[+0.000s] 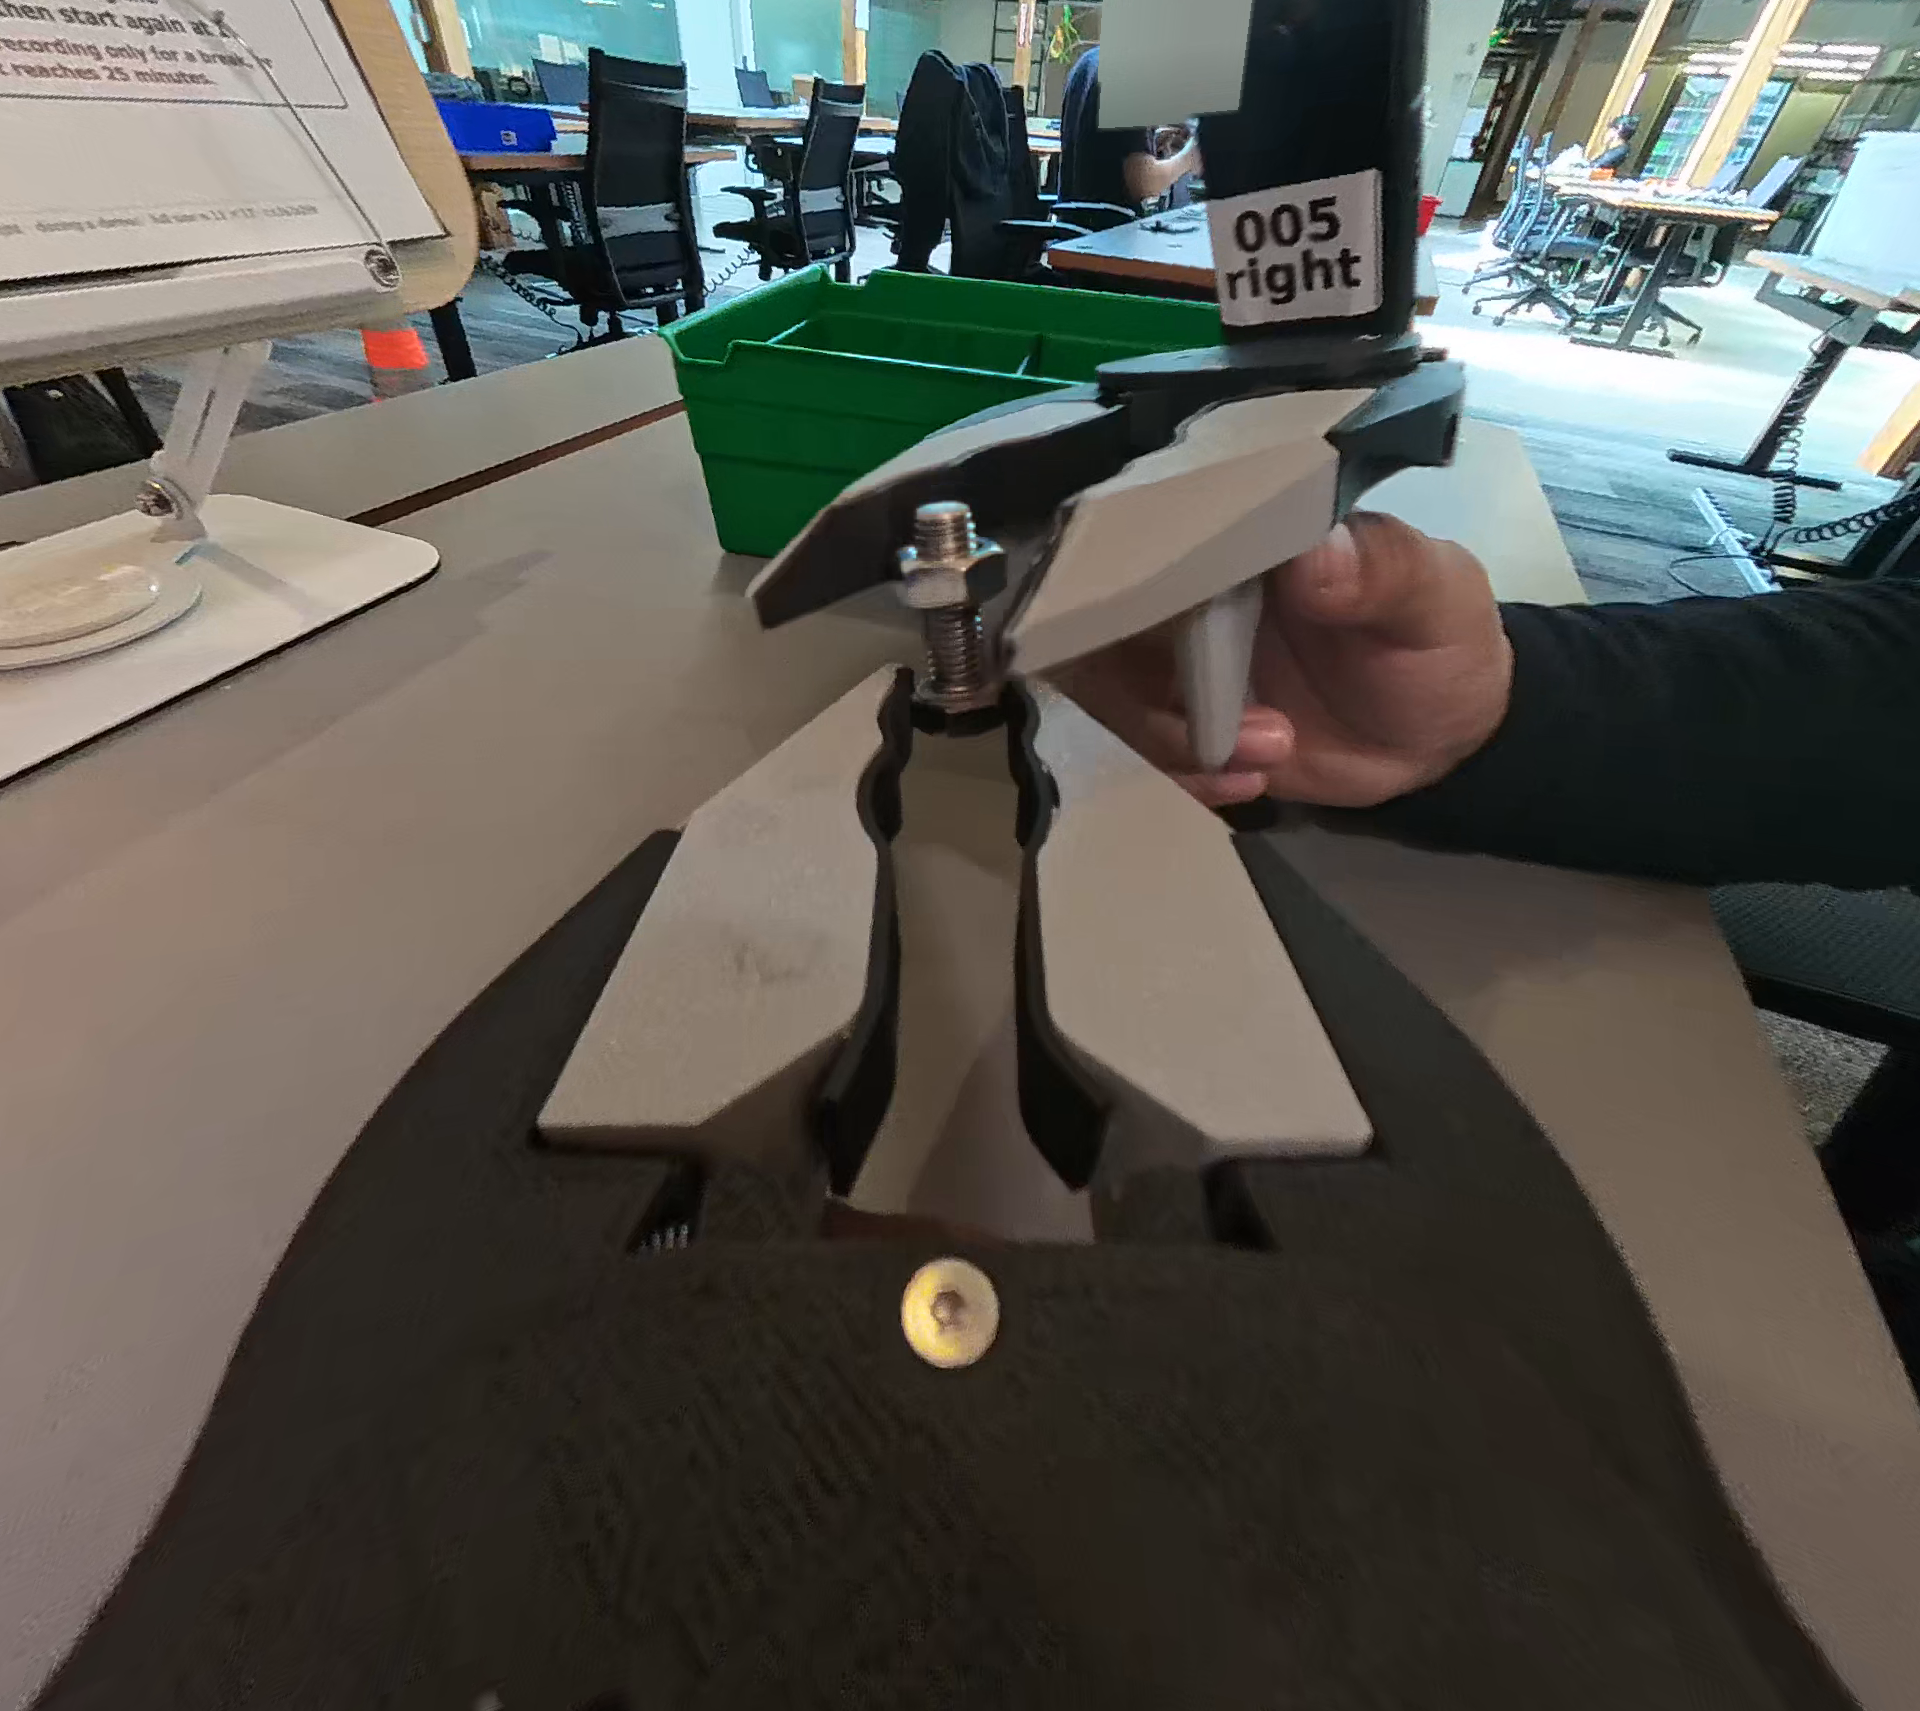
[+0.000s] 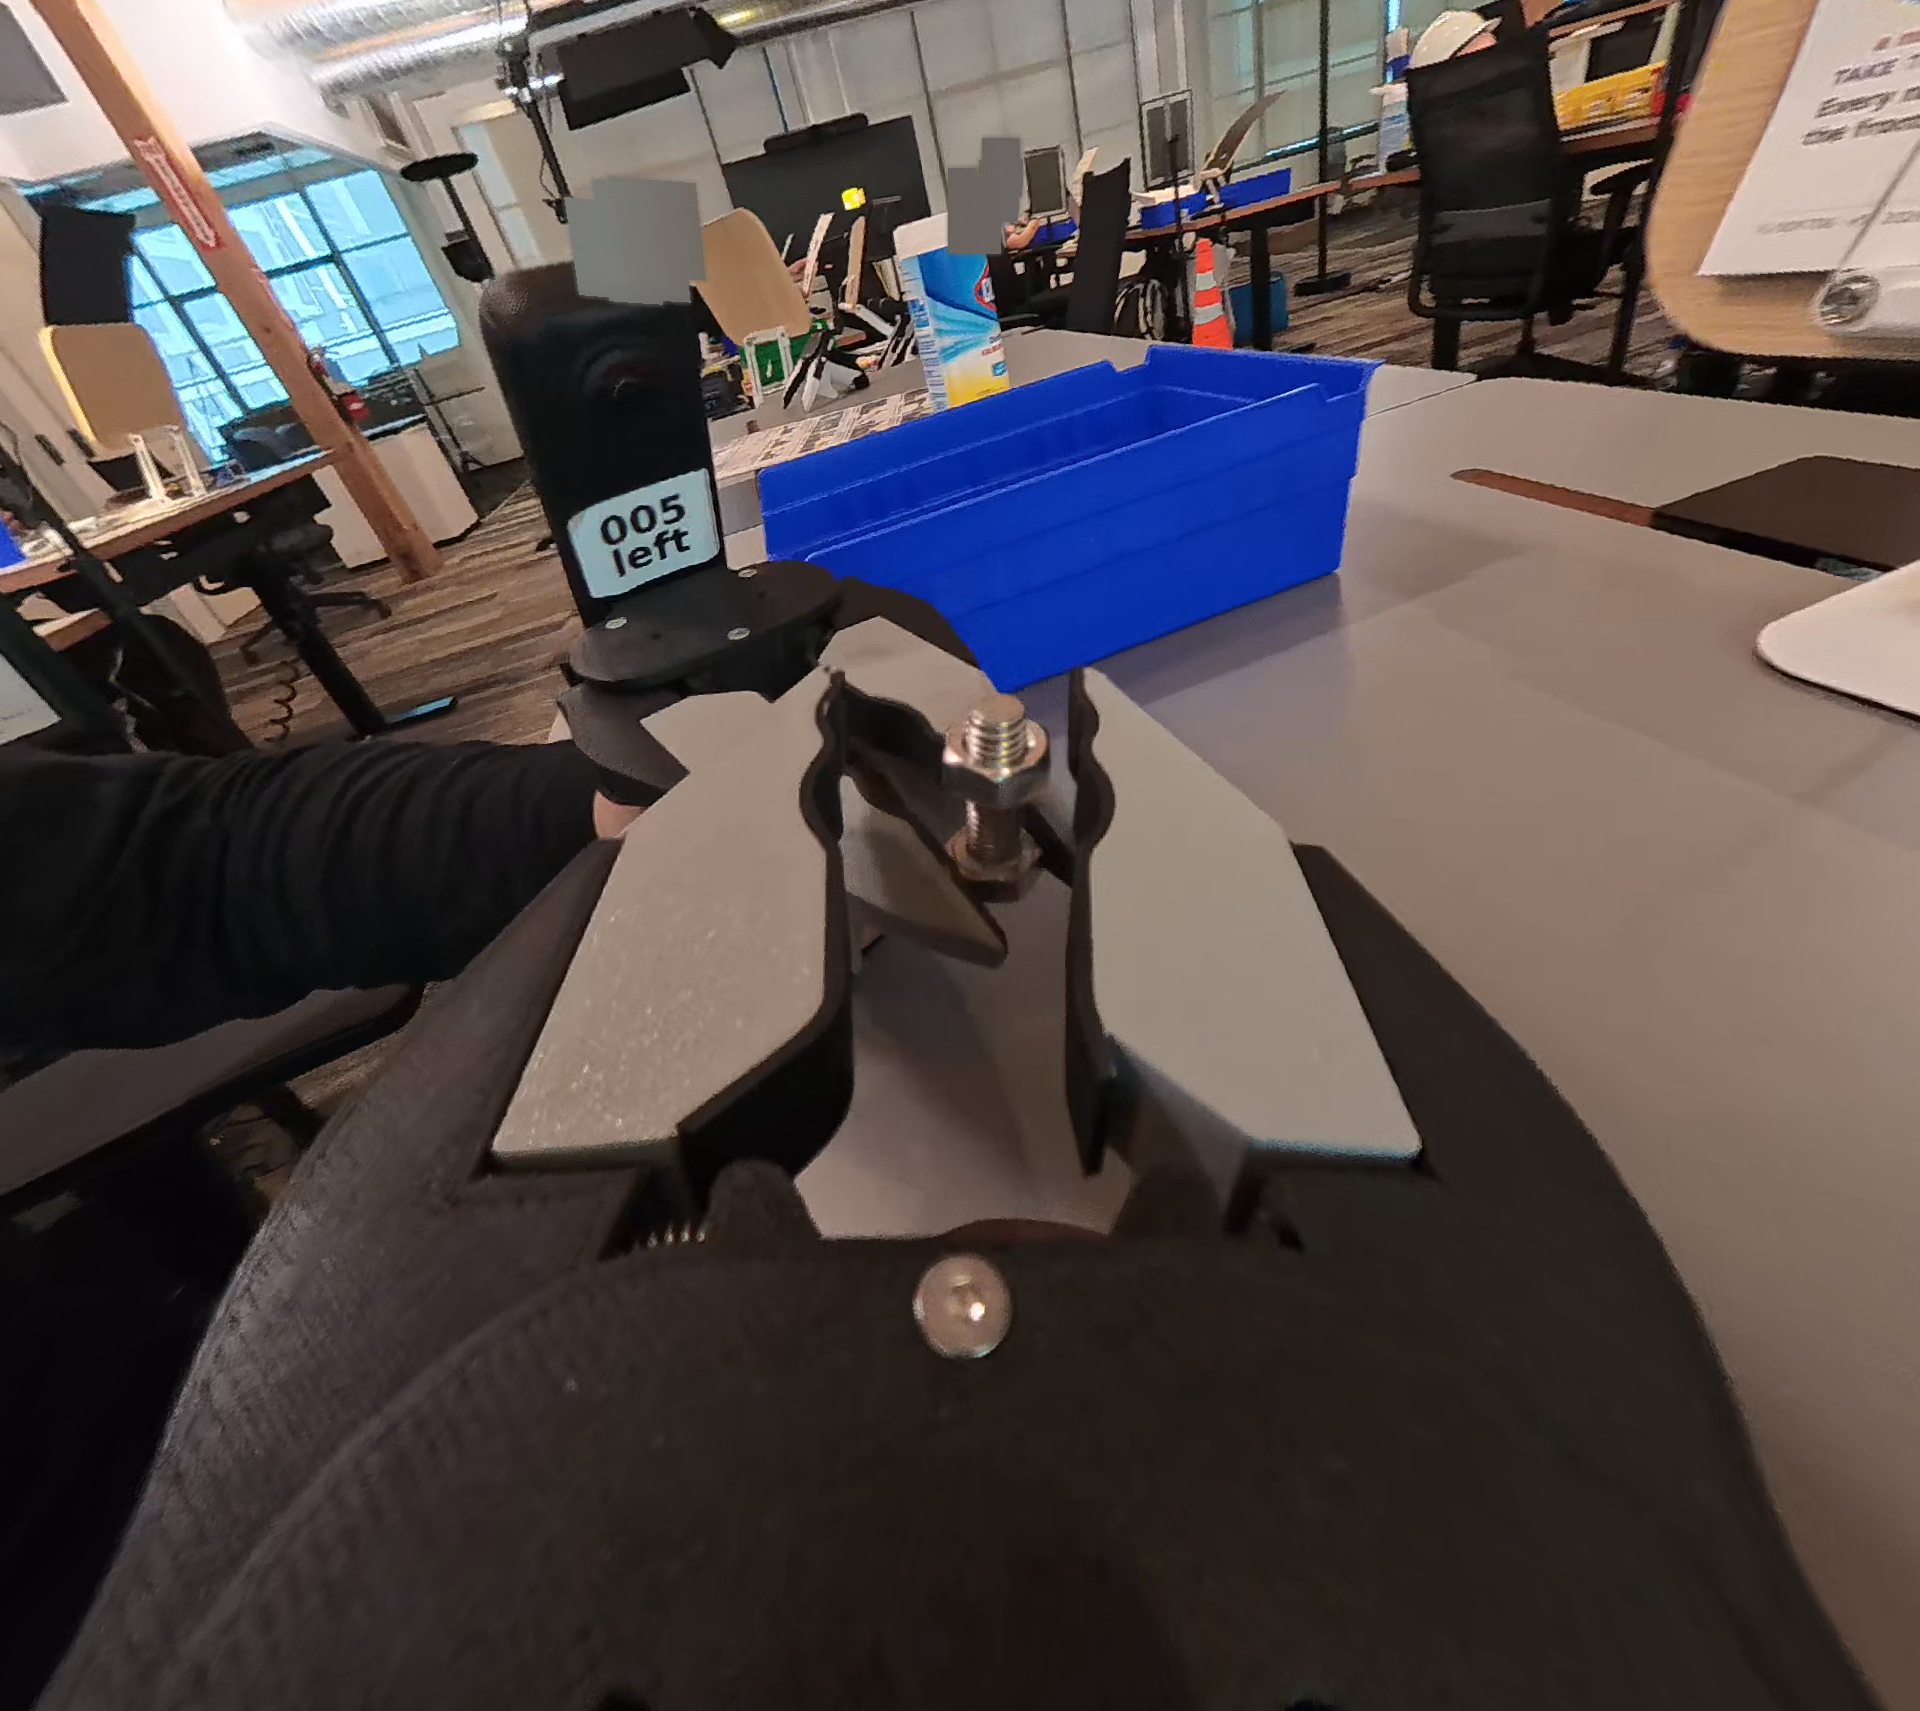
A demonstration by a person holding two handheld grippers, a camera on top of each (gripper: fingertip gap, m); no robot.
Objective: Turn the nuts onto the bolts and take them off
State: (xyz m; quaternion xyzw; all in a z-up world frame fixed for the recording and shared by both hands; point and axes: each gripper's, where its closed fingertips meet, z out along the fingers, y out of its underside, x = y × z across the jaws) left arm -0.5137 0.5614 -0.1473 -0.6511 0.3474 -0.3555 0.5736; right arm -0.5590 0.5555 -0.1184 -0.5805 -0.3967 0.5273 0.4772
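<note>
Two hand-held grippers are meeting over a grey table (image 1: 312,809). The left gripper (image 1: 961,711) is pinching the head of a steel bolt (image 1: 948,622) between its black fingertips, holding the bolt upright, threads pointing up. A steel hex nut (image 1: 951,565) is sitting on the threads near the top, with a few threads showing above it. The right gripper (image 1: 935,581), held in a person's hand (image 1: 1361,674) coming from the right, is pressing its two fingers against the sides of the nut.

In the right wrist view, the right gripper (image 2: 961,762) is bracketing the same nut (image 2: 994,768) and bolt (image 2: 994,814), with the left gripper (image 2: 992,866) gripping the bolt head below.

A green bin (image 1: 831,404) is standing just behind the grippers; its visible compartments are looking empty, though the interior is partly hidden. A blue bin (image 2: 1091,518) is standing farther along the table; nothing is visible in the part of its interior that shows.
</note>
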